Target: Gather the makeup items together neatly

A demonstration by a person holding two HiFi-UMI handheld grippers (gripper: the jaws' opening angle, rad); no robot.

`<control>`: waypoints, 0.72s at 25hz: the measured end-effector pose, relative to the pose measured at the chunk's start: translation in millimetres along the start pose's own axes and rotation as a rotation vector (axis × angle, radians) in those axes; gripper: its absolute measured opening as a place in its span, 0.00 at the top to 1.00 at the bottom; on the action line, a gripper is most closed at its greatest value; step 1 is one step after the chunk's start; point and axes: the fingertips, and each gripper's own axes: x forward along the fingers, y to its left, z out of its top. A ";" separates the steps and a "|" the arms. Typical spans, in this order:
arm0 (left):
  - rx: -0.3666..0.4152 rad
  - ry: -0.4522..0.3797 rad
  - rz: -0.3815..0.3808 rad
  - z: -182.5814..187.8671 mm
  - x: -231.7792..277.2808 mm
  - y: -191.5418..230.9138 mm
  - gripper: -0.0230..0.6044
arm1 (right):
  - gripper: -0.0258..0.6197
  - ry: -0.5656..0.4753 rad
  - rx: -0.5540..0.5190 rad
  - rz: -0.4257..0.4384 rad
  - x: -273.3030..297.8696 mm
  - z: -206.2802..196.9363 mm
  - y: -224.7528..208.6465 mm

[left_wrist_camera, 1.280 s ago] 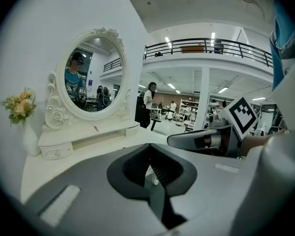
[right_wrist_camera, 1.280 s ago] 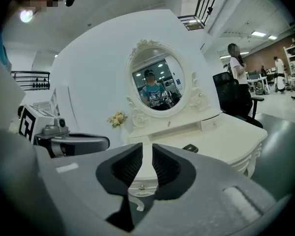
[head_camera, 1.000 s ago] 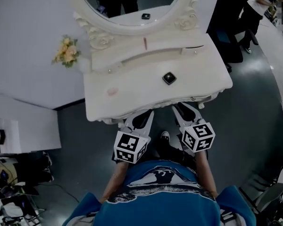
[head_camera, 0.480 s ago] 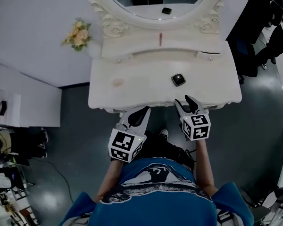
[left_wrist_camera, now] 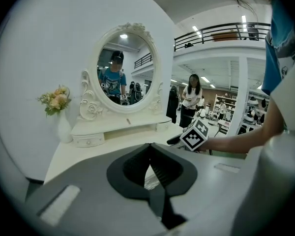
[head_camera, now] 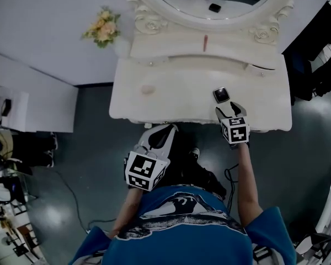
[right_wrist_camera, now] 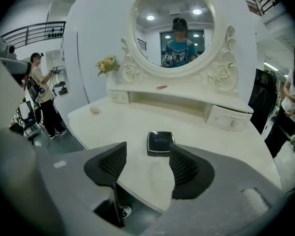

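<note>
White vanity desk under an oval mirror. Nothing gathered yet: black compact sits front right, pale pink pad well apart at left, slim pink stick up on the shelf. Right hand-held gripper reaches over the front edge, angled down. Its jaws have just been opening wide and are empty, compact just ahead of the tips. Left hand-held gripper hangs short of the desk, jaws closed on nothing.

kinda dim head view, gripper views were fisheye-warped with black corners, lamp glare in the oval white-framed mirror
</note>
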 end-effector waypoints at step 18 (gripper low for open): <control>-0.012 -0.018 -0.015 38.0 51.5 87.5 0.94 | 0.48 0.224 0.076 -0.060 73.4 -16.2 -30.0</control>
